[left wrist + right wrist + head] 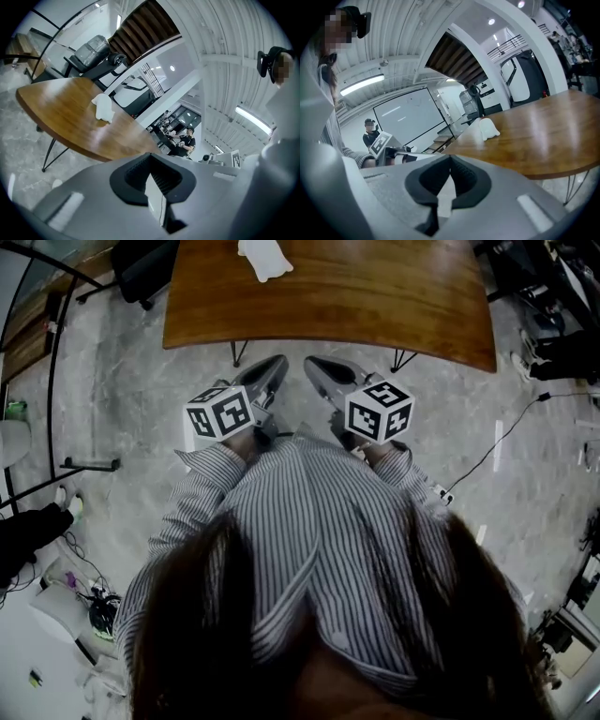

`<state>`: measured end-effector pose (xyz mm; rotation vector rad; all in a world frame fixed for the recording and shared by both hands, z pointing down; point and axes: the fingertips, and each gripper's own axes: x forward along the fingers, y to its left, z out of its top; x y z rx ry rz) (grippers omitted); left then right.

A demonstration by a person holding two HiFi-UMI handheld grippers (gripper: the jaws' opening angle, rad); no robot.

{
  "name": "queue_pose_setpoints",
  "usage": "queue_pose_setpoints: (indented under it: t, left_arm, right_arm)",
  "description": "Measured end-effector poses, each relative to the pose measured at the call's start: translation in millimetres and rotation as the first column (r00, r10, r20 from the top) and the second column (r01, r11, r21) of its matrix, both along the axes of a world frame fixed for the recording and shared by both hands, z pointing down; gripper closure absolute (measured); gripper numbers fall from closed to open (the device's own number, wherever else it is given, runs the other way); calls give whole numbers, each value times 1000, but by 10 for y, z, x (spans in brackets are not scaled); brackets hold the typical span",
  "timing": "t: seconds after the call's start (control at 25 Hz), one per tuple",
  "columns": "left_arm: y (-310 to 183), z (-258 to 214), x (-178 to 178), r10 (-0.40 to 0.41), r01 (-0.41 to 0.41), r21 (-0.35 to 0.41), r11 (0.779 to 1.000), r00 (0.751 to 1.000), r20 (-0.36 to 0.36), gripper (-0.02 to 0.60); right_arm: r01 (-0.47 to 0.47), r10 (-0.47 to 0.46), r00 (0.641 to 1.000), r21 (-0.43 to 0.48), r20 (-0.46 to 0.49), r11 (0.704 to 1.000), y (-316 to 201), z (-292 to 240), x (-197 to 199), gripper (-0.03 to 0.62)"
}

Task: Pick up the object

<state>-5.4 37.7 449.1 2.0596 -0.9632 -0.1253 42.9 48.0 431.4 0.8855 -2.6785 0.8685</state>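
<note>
1. Both tongs are pressed together and empty: left tongs [272,373] and right tongs [321,371] are held side by side.
2. The white object [264,259] is seen on the table [375,296], ahead of both tongs, well apart from them, and more in line with the left tongs.
3. It is judged light, soft and easily squashed.
4. A gentle hold across its plump middle is advised, with the jaws spread first.

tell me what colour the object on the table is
The object is white, best seen in the right gripper view.
</note>
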Motion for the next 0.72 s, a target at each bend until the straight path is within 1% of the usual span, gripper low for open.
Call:
queue_pose_setpoints:
  t: [0.12,0.24,0.36,0.48,0.64,0.72]
  left_arm:
    - [-466,-74,-127,4,-4,12,1000,1000,-2,581]
    - [-958,-204,-312,-4,4,32,999,1000,4,581]
    - [-1419,-278,-462,21,-22,42,999,1000,15,581]
    - [-1862,-330,-607,40,-41,45,998,999,25,581]
    - [-2237,-287,-720,71,-72,25,997,997,38,581]
    - [-2363,-232,-757,79,-80,10,997,996,41,581]
  right_arm:
    - [-26,26,1000,-10,-7,1000,-415,1,-71,592]
    - [-50,50,999,4,-9,999,-870,-89,-181,592]
    - [-68,68,998,26,-7,997,-1345,-175,-353,592]
    - [-71,72,997,40,-26,997,-1764,-201,-527,591]
    - [-95,98,994,58,-41,994,-2199,-241,-657,592]
    - [-109,110,993,42,-32,993,-2340,-223,-685,592]
